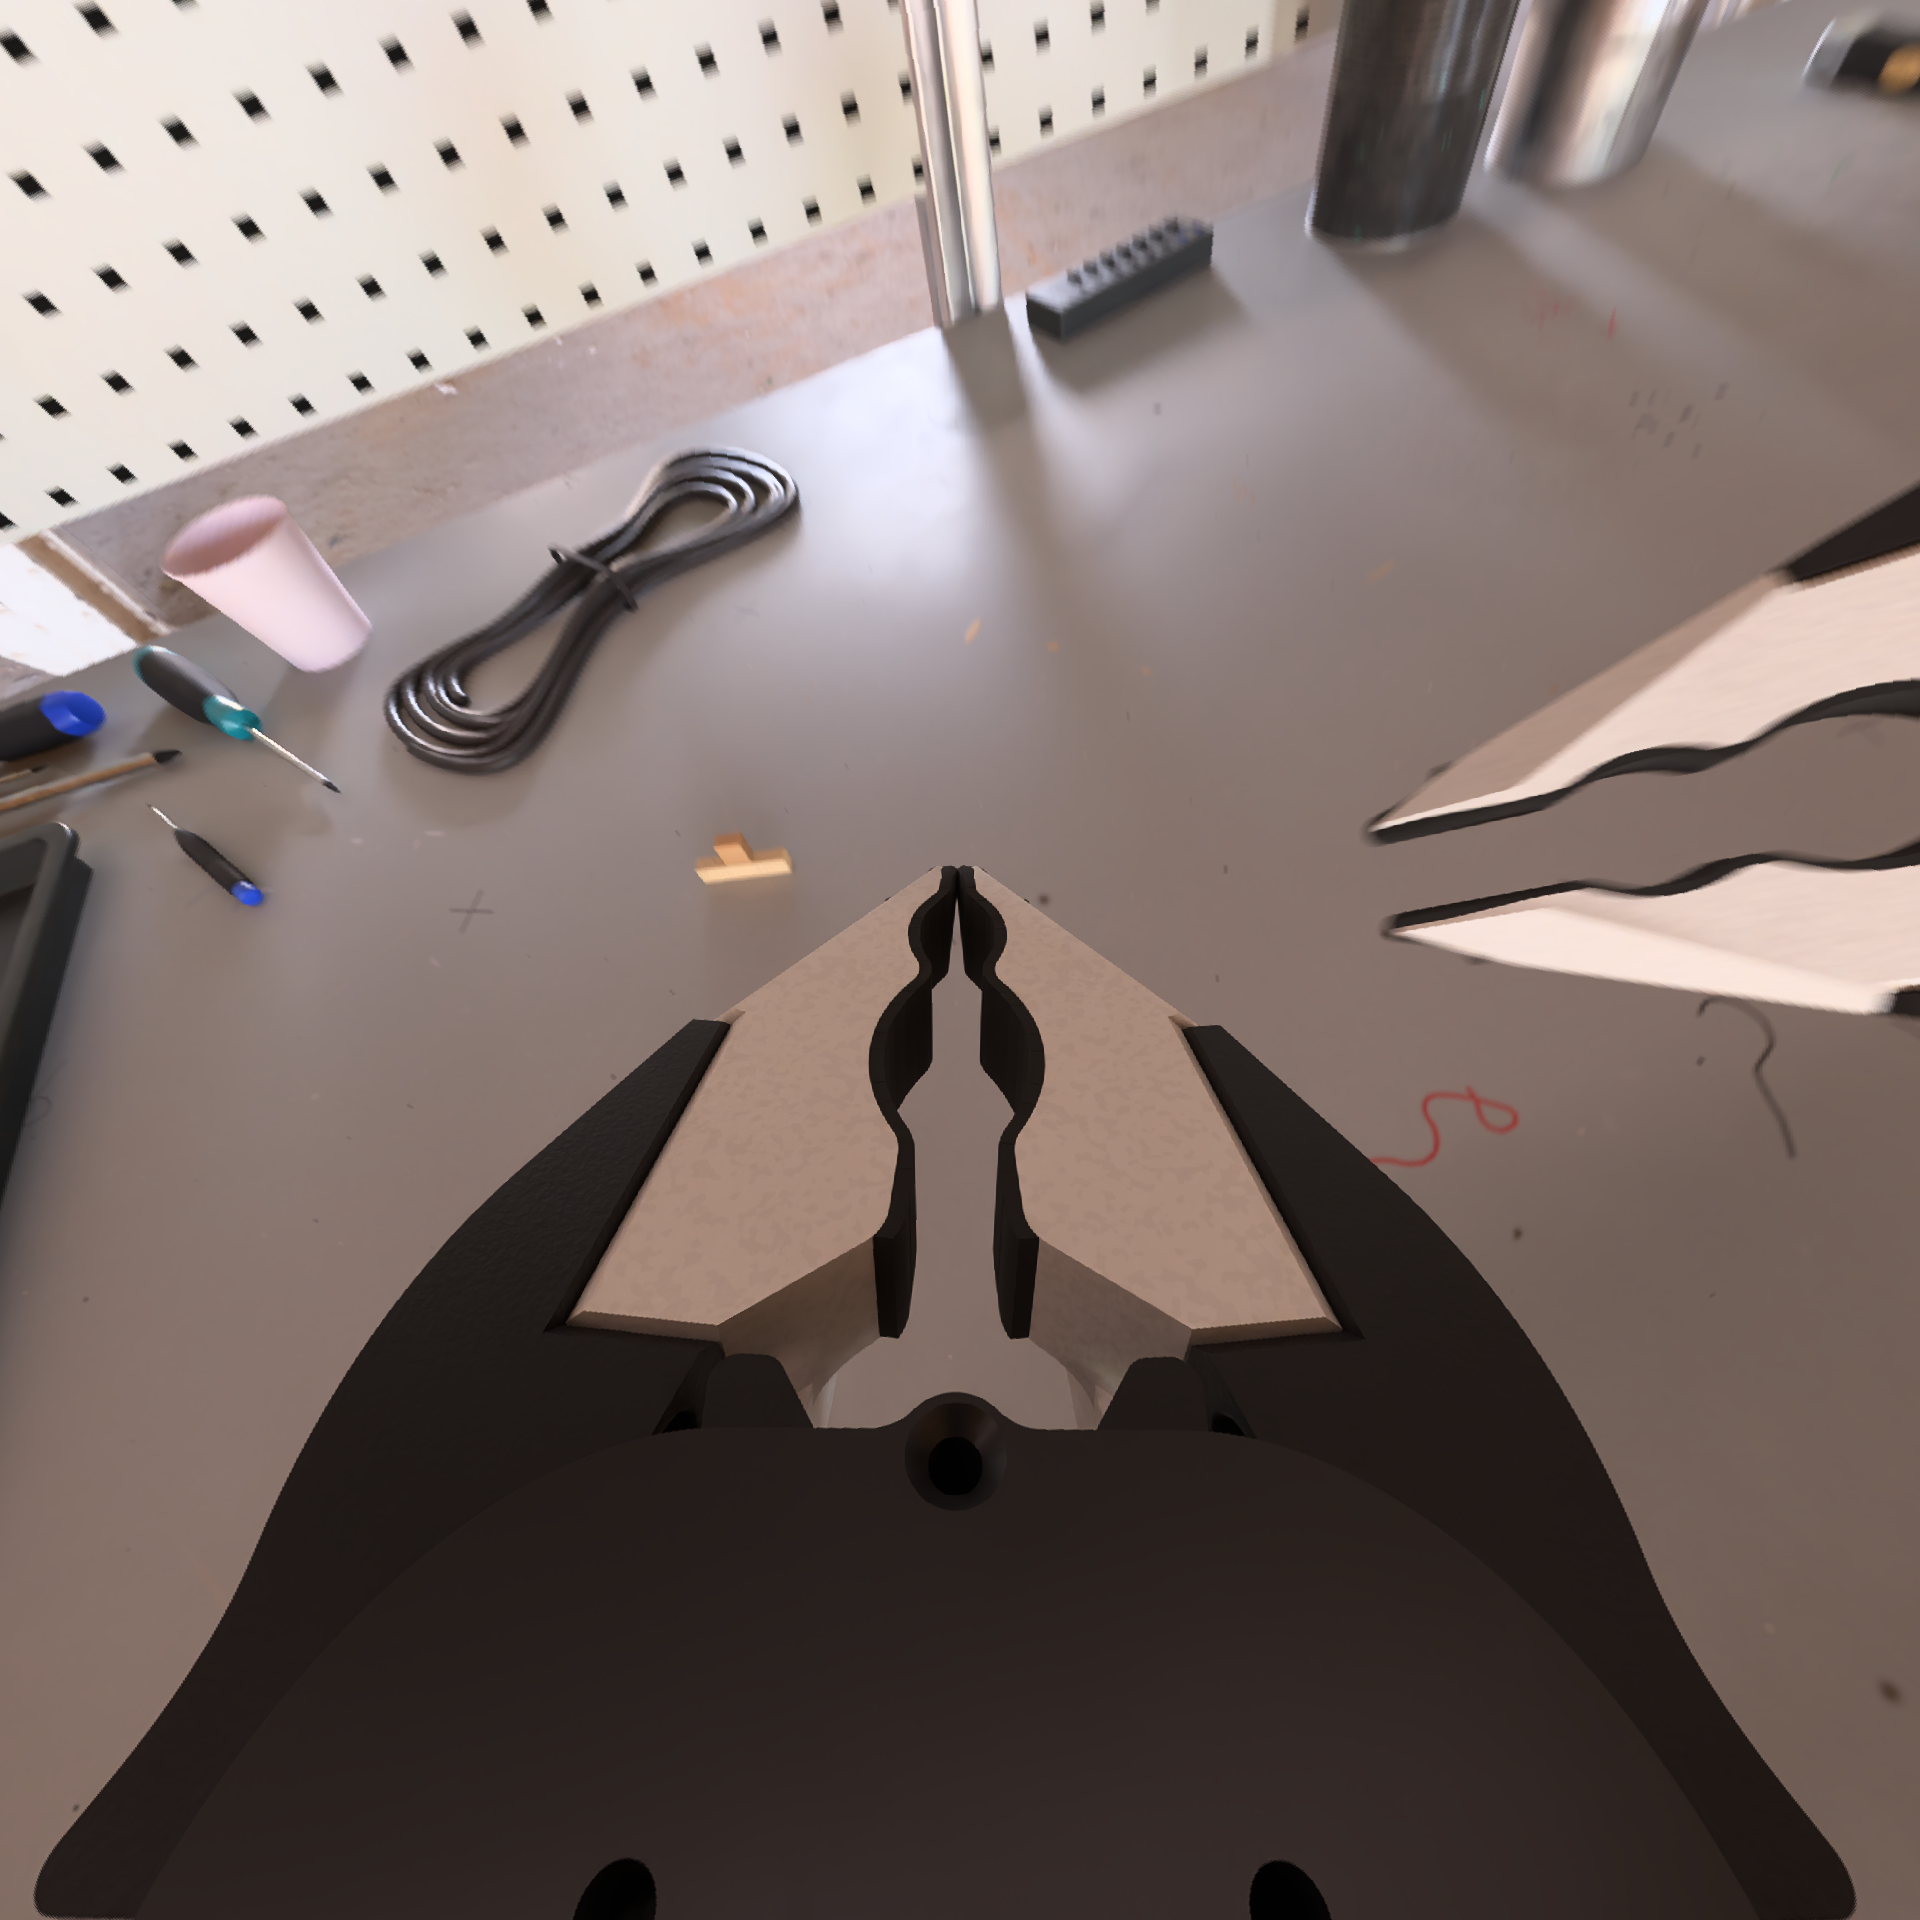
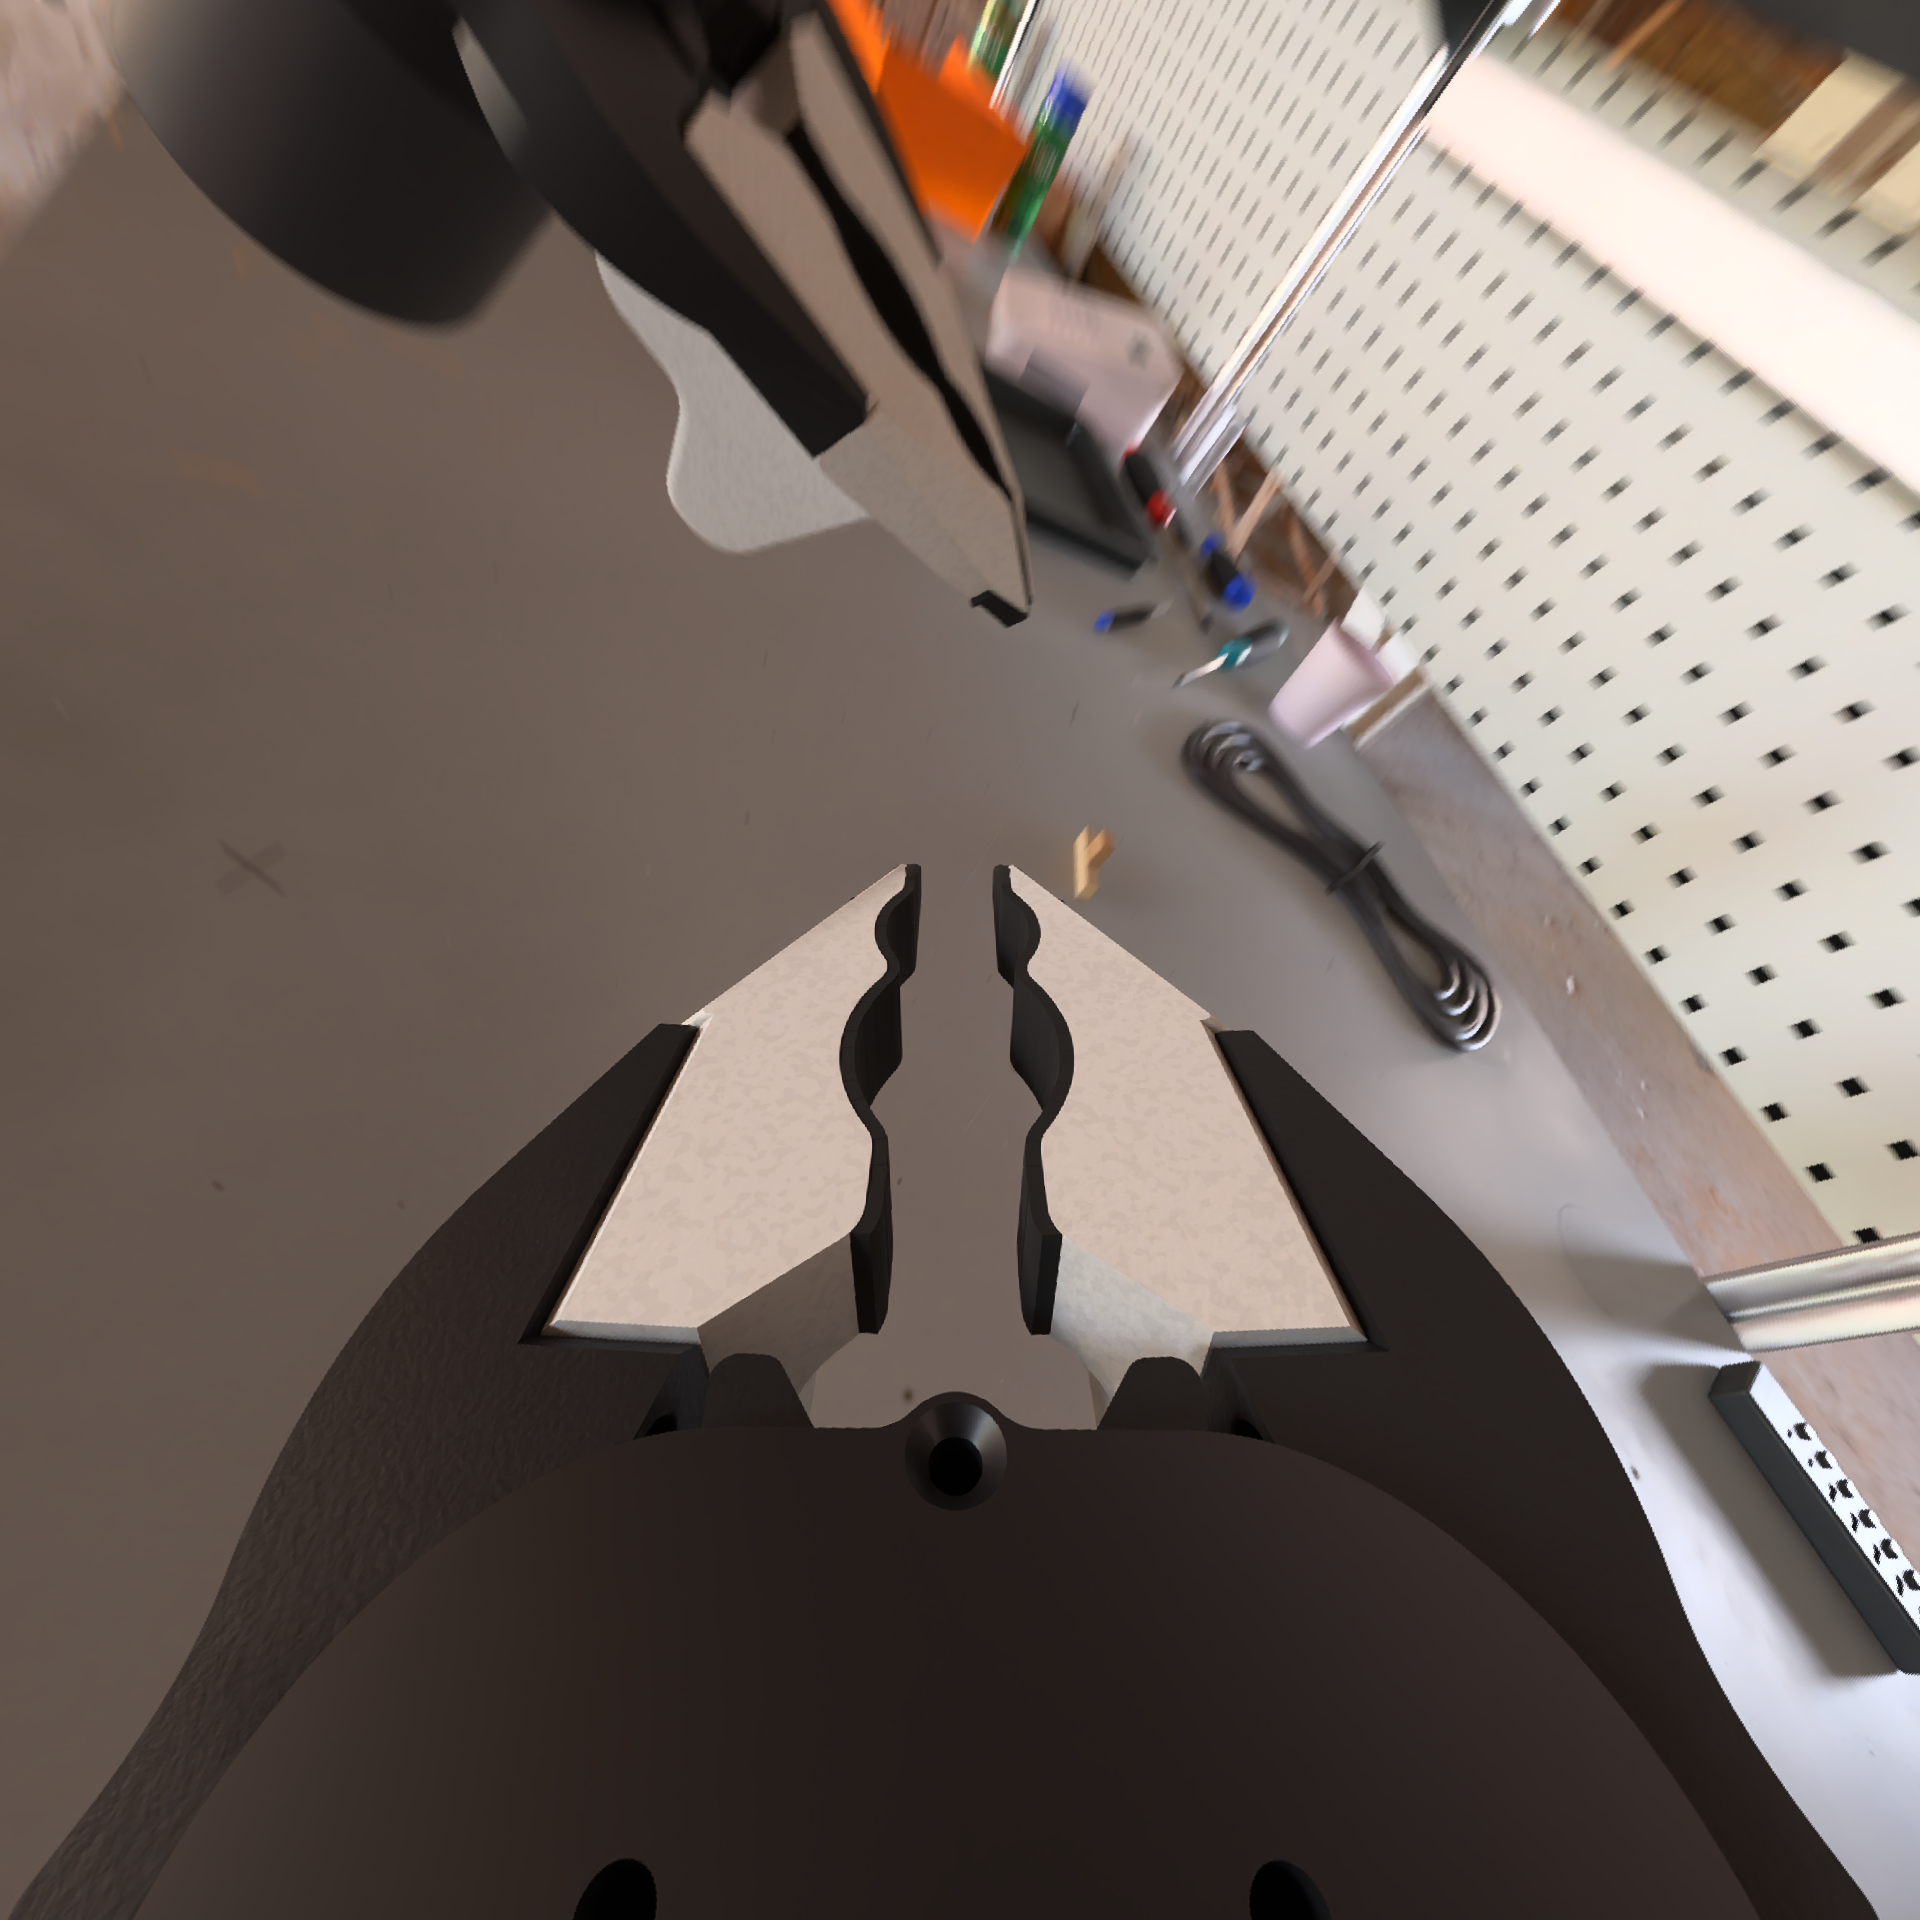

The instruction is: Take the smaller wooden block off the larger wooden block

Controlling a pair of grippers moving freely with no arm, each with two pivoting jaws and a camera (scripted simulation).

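A small wooden block lies across a larger flat wooden block on the grey bench, forming a T shape. My left gripper is shut and empty, above the bench, with the blocks a little ahead and to the left of its tips. My right gripper is slightly open and empty; the blocks lie just ahead and to the right of its tips. The right gripper also shows at the right edge of the left wrist view. The left gripper shows at the top of the right wrist view.
A coiled black cable, a pink cup, screwdrivers and a black tray lie to the left. A metal post, a black holed strip and two cylinders stand by the pegboard wall.
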